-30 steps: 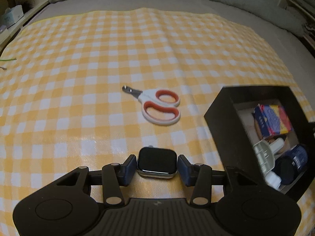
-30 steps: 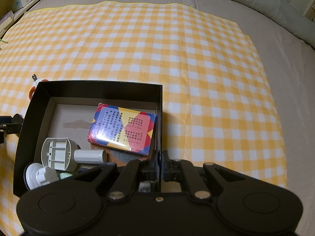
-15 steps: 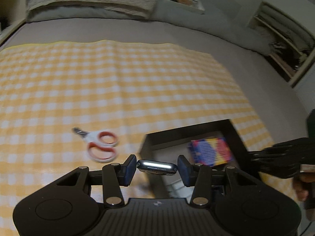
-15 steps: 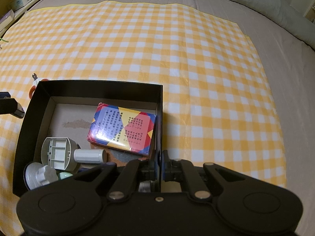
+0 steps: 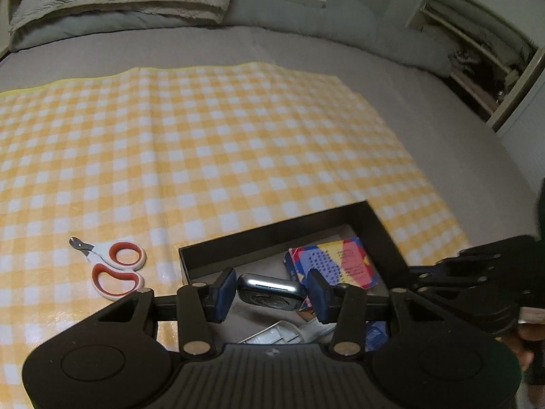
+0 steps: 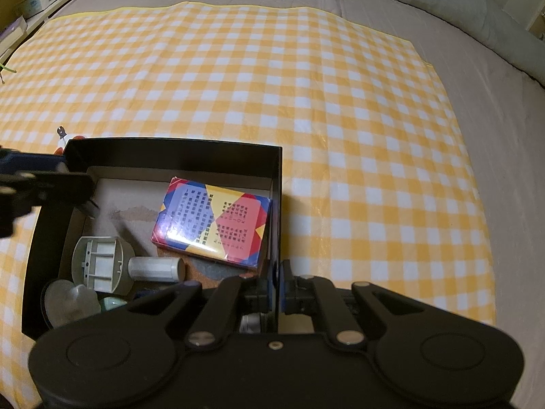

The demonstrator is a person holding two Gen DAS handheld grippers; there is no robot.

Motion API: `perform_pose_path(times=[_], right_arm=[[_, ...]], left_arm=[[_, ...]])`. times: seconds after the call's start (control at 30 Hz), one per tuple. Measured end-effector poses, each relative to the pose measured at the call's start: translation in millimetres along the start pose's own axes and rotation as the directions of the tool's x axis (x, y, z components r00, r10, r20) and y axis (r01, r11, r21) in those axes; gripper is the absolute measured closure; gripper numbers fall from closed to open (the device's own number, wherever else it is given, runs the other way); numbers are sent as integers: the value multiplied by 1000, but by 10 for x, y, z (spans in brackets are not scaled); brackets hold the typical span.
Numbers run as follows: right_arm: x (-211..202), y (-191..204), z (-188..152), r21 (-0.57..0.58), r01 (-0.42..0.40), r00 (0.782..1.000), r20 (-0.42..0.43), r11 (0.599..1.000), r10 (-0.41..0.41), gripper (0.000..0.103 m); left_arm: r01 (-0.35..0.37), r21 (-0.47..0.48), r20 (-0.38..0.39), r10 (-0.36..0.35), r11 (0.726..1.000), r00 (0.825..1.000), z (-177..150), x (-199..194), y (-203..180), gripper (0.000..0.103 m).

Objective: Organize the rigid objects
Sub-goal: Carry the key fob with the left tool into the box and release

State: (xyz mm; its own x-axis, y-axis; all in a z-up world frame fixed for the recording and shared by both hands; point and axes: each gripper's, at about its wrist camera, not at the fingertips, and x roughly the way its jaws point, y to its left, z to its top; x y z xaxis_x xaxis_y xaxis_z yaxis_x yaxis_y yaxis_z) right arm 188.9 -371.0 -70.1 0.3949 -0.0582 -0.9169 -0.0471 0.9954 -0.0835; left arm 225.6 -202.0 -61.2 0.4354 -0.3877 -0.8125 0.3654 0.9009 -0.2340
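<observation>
Smartwatch [image 5: 267, 292] between left tool [image 5: 272, 291] pads, over box [image 5: 272, 242]

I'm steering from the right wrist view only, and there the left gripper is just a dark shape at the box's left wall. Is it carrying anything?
Observer: Yes. The left gripper is shut on a strapless smartwatch, gripped by its two sides with its back towards the camera.
Operator: Is it over the box?
Observer: In the left wrist view it hangs over the open inside of the black box, next to the colourful card pack.
Operator: Anything left outside the box?
Observer: One pair of orange-and-white clippers lies flat on the checked cloth, left of the box and apart from it.
</observation>
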Motion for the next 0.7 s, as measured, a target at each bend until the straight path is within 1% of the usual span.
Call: perform_pose_path(times=[0.2,0.3,0.4,0.43,0.53,0.7], right_arm=[[-7,-1,-6,-3,-1,1000,0,1000,1,99],[-8,-2,-7,-4,-2,1000,1,1000,2,99],[-8,-1,-8,-4,-1,1000,1,1000,1,99],[-7,-1,-7,-3,-4,1000,0,1000,4,98],[-5,5,-18,-9,-2,1000,-1,1000,2,98],[-1,2,-29,-11,-3,1000,-3,1000,3,99]], left_arm=[[-41,22,-47,42,999,998,-21,230,24,56],[-40,24,-49,41,999,998,-25,259,45,55],[-34,16,-36,35,999,999,-20,258,45,35],[-21,20,-32,22,1000,999,-19,239,47,31],[-15,38,-29,16,999,999,-25,204,10,27],[2,61,-34,0,998,999,-57,167,-35,25]])
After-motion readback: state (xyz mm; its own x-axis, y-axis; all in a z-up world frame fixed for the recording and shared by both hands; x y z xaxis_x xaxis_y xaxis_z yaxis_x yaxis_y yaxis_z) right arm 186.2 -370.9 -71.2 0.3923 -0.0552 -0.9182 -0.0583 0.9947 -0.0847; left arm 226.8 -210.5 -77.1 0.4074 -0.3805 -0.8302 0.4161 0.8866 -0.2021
